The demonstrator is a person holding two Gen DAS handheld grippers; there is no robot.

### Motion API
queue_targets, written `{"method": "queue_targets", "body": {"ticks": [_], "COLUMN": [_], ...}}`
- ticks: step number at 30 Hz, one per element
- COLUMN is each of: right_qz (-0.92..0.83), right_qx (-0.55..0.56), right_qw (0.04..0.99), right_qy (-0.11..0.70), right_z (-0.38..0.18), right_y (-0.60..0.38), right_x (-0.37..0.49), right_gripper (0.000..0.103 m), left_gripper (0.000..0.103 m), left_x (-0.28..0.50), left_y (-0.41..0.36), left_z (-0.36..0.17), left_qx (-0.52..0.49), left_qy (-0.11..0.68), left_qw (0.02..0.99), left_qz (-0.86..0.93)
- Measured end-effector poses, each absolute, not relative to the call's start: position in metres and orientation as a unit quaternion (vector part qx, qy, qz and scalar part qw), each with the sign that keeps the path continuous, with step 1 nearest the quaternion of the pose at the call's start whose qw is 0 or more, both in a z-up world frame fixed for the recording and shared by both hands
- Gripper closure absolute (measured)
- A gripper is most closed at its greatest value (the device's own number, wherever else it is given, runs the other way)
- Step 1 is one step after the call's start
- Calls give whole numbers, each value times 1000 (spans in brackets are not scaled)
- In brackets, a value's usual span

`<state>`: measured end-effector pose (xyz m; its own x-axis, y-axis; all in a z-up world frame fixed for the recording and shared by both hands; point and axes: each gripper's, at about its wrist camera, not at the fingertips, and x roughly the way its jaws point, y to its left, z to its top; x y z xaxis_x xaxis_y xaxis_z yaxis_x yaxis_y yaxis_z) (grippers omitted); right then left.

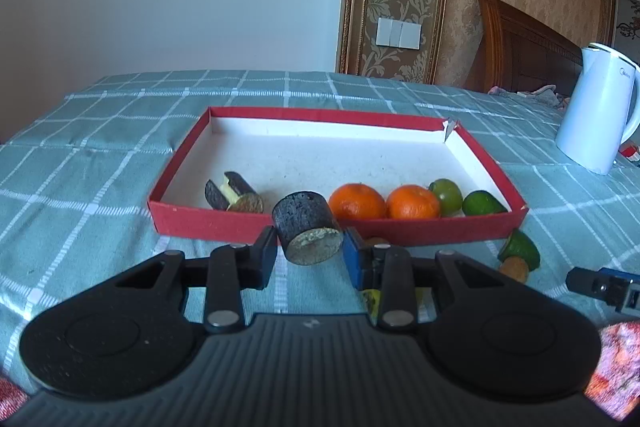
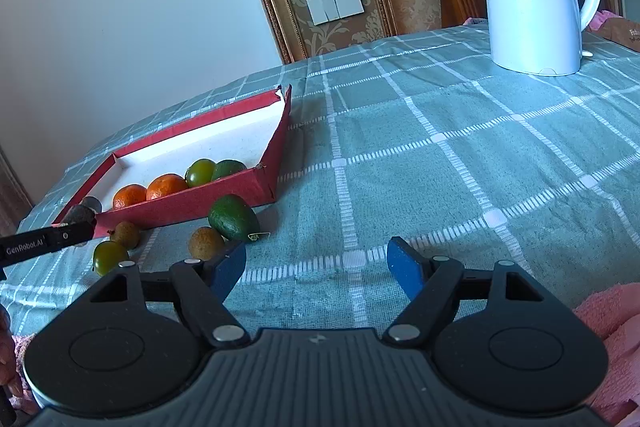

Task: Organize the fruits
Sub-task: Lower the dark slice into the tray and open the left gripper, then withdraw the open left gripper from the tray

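The left gripper [image 1: 309,242], angled slightly downward, has its fingers clenched on a dark cylindrical sugarcane piece [image 1: 306,231], held above the counter [image 1: 100,187] just in front of the near wall of the red tray [image 1: 224,225]. The tray holds another sugarcane piece [image 1: 234,195], two mandarins [image 1: 357,202] and green fruits. The right gripper [image 2: 317,265] tilts down over bare checked cloth, fingers released and empty, beside an avocado [image 2: 233,217].

Left wrist cam sits low and close, facing the red tray [image 1: 336,227] straight on. Right wrist cam is further right, looking across open tablecloth [image 2: 460,163]. Both catch tray and kettle [image 1: 596,111].
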<state>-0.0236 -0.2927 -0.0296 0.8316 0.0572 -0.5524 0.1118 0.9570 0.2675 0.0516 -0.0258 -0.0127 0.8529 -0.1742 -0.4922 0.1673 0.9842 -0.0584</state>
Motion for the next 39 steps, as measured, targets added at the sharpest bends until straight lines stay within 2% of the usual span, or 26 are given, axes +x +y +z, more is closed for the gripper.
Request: {"method": "queue_targets", "body": {"ticks": [6,14,16,18,20,30,39], "right_qz": [-11,-6,-4,-4,-3,7,21], "right_qx": [153,157,158,157,158,146,17], "right_qw": [945,945,945,945,945,949,968], "right_qy": [287,287,287,287,287,281,249], "right_z": [-30,-30,-30,-30,-30,-28,-7], "right_y": [-295,-297,-299,-298,-299,-298,-265], "right_x": [-24,-25,-25,-25,-26,-29,-24], "right_gripper": [25,23,23,22,22,22,22], "left_gripper": [71,70,58,17,7,4,2], "left_x": [79,107,102,89,74,47,46], "left_y": [-30,-28,-27,-25,-19,21,41], "left_z": [3,-6,-7,-8,-10,-28,-29], "left_qx": [4,5,5,8,12,7,-54], "left_qy": [241,261,261,251,231,231,235], "left_qw": [967,963,963,966,971,973,971], "left_qz": [-83,-64,-68,-67,-54,5,-3]}}
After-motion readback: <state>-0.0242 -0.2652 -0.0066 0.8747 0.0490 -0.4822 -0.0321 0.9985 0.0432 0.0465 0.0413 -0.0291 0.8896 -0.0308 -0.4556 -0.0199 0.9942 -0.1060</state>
